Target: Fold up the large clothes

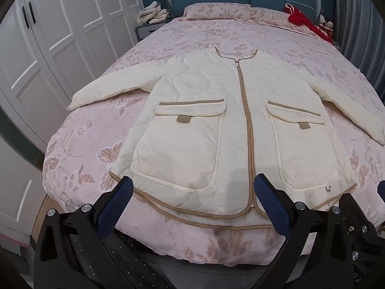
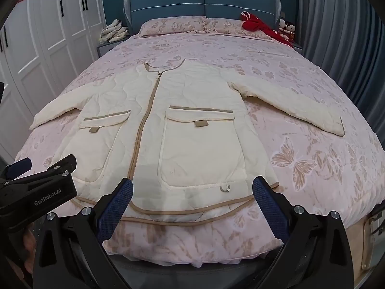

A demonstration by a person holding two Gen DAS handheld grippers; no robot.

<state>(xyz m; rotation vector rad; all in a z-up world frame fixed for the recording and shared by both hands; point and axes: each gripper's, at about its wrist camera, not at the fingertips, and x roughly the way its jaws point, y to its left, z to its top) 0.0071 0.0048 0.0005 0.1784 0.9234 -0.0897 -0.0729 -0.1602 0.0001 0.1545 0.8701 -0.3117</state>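
Bed: we see the pink butterfly quilt (image 2: 300, 77) soft and loose under everything; our worry is that a pinch at the coat catches the quilt too and drags it into the fold.
Jacket: the cream quilted jacket (image 1: 204, 110) lies face up and zipped in the middle of the bed, collar toward the headboard, hem at the foot edge nearest us. It looks thick and springy, so we judge a fold may bulge or spring back open.
Sleeves: both spread wide, the left sleeve (image 1: 108, 91) near the bed's side edge; if we fold the body first, a sleeve could trail off the edge or bunch underneath.
Hem: the tan-trimmed hem (image 2: 192, 214) lies right at the foot edge; a tug toward us could slide the whole coat off.
Left gripper (image 1: 192, 207): jaws wide apart, holding nothing, just above the hem.
Right gripper (image 2: 192, 207): jaws equally wide, empty, just beside the left; we think the two tools could collide.
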